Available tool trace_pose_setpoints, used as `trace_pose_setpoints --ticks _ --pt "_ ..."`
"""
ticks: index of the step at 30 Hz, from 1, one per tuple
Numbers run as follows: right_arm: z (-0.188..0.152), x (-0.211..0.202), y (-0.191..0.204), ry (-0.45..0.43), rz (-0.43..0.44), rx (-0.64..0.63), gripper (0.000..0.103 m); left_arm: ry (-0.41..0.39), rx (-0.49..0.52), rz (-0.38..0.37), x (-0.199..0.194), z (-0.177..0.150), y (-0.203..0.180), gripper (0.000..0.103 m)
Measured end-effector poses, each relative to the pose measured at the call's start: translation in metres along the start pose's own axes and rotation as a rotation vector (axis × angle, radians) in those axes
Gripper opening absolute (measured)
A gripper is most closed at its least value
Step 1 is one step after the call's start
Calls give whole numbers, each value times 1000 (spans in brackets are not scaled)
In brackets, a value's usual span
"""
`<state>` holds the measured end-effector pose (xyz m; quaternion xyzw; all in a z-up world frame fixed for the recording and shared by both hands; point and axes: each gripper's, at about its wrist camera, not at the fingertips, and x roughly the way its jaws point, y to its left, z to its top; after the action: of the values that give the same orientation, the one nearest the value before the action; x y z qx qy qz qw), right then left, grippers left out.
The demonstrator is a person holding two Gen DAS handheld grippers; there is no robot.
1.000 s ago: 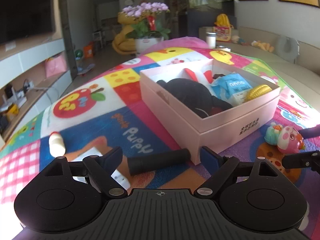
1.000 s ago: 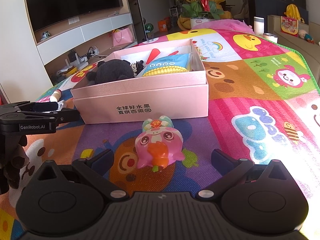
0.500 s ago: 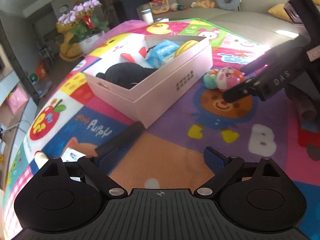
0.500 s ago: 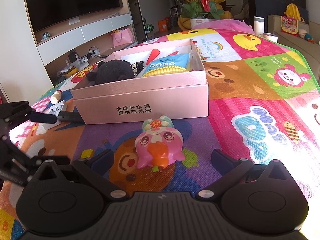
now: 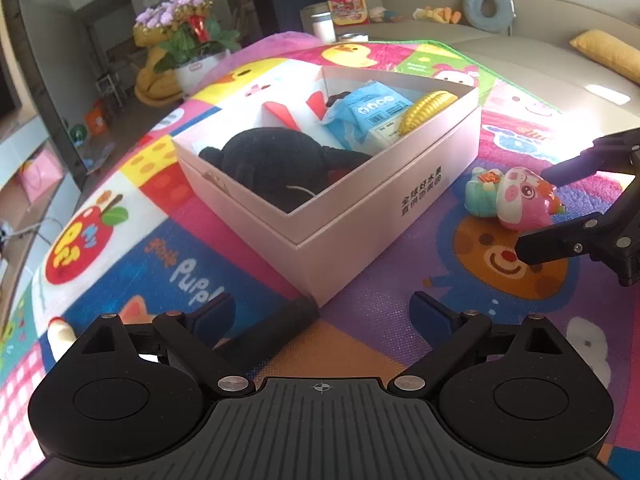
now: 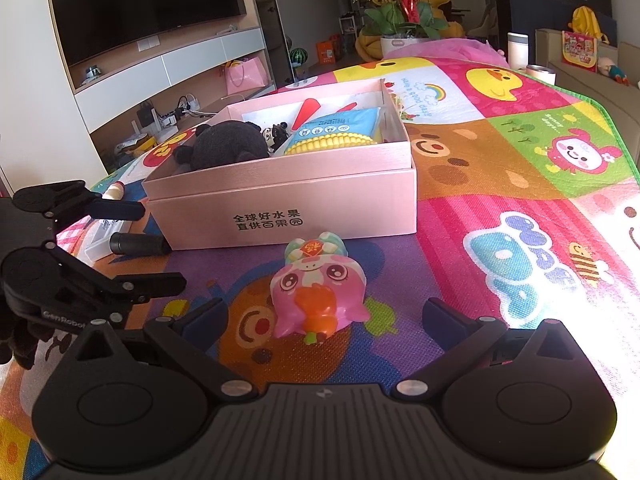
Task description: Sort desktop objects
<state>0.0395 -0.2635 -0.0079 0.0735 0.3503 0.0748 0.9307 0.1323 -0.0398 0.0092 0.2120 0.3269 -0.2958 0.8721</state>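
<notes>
The pink pig toy (image 6: 318,292) lies on the play mat (image 6: 500,184) straight ahead of the right tool (image 6: 322,316), squarely on the line between its two spread fingers and just short of them, its face turned toward the tool. That tool stands wide and holds nothing. The pink box (image 6: 280,200) sits directly beyond the toy, so the way in looks like a short forward carry over the near wall.

The left tool (image 5: 322,312) is also wide, its jaws having just been opening, with nothing gripped. A black cylinder (image 5: 276,326) lies on the mat by the near corner of the box (image 5: 360,232). Its long axis runs slantwise across the tool's mouth, nearer the left finger (image 5: 212,316) than the right. To take it cleanly I would guess the fingers need to close across its width, not along its length.

For the pig, the right hand is clearly nearer; for the cylinder, the left.
</notes>
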Motion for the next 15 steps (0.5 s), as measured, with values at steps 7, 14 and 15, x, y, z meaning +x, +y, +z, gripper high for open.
trace_pose_setpoints --ticks 7,14,15 --pt "0 0 -2 -5 12 13 103 -65 -84 84 -59 -27 -26 100" --pt "0 0 -1 -3 6 7 103 -65 -521 254 -48 -36 -16 101" --pt "0 0 -1 -3 7 8 103 -52 -552 260 -43 -35 -16 101"
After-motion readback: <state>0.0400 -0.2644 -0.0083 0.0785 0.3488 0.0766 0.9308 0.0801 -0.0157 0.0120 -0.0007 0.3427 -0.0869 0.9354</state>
